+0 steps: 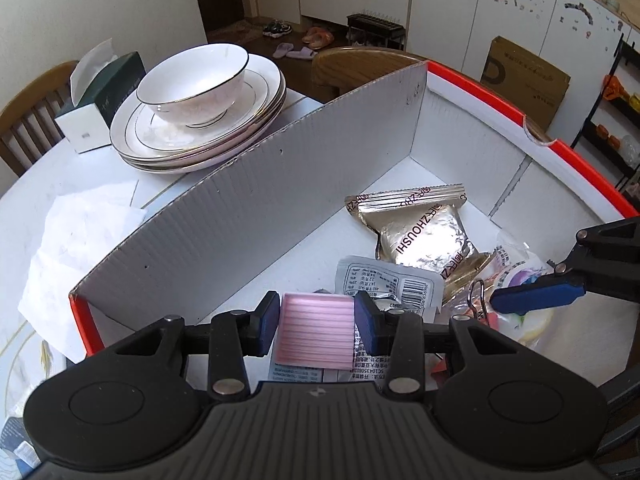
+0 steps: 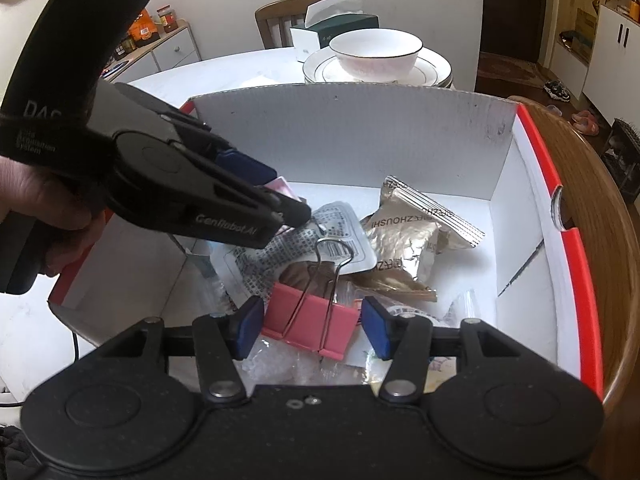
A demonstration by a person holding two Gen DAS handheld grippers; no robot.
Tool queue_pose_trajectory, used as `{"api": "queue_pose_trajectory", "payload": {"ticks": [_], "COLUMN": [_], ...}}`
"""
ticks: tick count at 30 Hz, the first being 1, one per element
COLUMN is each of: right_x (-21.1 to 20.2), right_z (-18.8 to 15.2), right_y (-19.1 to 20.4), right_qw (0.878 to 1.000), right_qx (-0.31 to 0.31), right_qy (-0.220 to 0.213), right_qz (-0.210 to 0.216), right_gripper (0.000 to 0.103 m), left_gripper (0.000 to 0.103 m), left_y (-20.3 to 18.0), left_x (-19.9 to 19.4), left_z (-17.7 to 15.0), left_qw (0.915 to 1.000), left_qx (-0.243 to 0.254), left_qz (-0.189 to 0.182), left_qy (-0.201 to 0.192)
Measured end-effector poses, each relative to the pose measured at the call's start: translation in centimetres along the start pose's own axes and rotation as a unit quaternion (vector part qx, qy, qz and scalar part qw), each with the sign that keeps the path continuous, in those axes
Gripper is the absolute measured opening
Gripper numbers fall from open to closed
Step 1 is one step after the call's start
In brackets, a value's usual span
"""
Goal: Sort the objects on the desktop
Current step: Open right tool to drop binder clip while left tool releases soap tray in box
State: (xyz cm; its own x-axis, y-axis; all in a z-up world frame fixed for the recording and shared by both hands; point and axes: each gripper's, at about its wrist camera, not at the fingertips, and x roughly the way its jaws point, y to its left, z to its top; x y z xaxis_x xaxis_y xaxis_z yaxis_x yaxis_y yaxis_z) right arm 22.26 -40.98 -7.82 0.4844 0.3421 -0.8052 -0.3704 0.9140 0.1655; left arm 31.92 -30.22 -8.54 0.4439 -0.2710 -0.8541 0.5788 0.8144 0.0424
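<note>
Dropping-off step: the left gripper clamps a pink ribbed block over the box (already holding snack packets); the right gripper, jaws apart, straddles the pink binder clip — next, release.

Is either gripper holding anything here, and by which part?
The left gripper clamps a pink ribbed block by its two side edges. The right gripper holds nothing; a pink binder clip lies between its open pads.
</note>
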Motion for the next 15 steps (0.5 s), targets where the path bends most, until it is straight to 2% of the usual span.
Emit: {"api": "queue_pose_trajectory", "payload": {"ticks": [6,11,15], "right_x": [-0.6,-1.2,-1.8], "right_z": [0.1,0.2,0.4], "right_y": [-0.4,-0.8,-1.1], "right_qw": [1.000,1.000,1.000], "right_qx": [0.001,-0.007,-0.009], "right_qy": [-0.011,-0.019,-0.027], "right_qz": [0.000,0.002,0.002], "right_gripper": [0.066,0.070,0.074], "left_gripper": [0.042,0.055,0.055], "left_y": [0.0,-0.1,-0.6], "left_x": [-0.4,-1.2,-2.1], "left_z": [-0.3,-0.7,-1.0], "left_qw": [1.0000,0.9997,0.9995], "left_qx": [-0.007,-0.014,-0.013], "left_qz": [-0.003,-0.017,-0.023], "left_qy": [-0.001,-0.010,-0.018]}}
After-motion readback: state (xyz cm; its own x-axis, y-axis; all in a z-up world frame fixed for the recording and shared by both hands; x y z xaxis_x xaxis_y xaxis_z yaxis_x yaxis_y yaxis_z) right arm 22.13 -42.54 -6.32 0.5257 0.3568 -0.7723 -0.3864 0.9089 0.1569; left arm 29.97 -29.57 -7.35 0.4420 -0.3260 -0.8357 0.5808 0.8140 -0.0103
